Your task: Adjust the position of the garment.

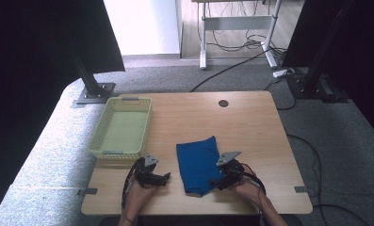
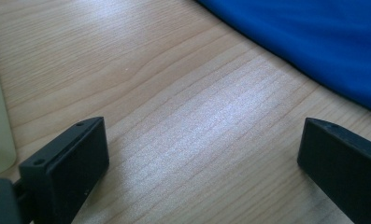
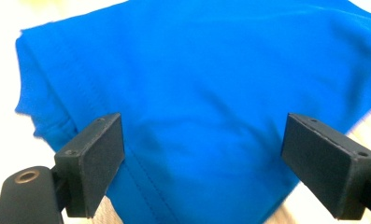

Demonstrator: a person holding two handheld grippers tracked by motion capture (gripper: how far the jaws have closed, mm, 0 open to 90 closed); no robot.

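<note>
Flat near the surface's [image 1: 250,122] front edge lies the folded blue cloth [image 1: 199,165]; the right gripper [image 1: 221,181] hovers over its right edge, jaws spread, while the left gripper [image 1: 165,178], also spread, rests over bare wood beside the basket [image 1: 123,153].

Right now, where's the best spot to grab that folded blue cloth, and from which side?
Probably its near right corner, from the right: the folded blue cloth lies flat, so only edges offer purchase, and the right hand-held gripper already hangs open over that edge.

blue cloth [image 1: 199,164], pale yellow-green basket [image 1: 96,141], light woodgrain table [image 1: 250,122], black jaws
</note>
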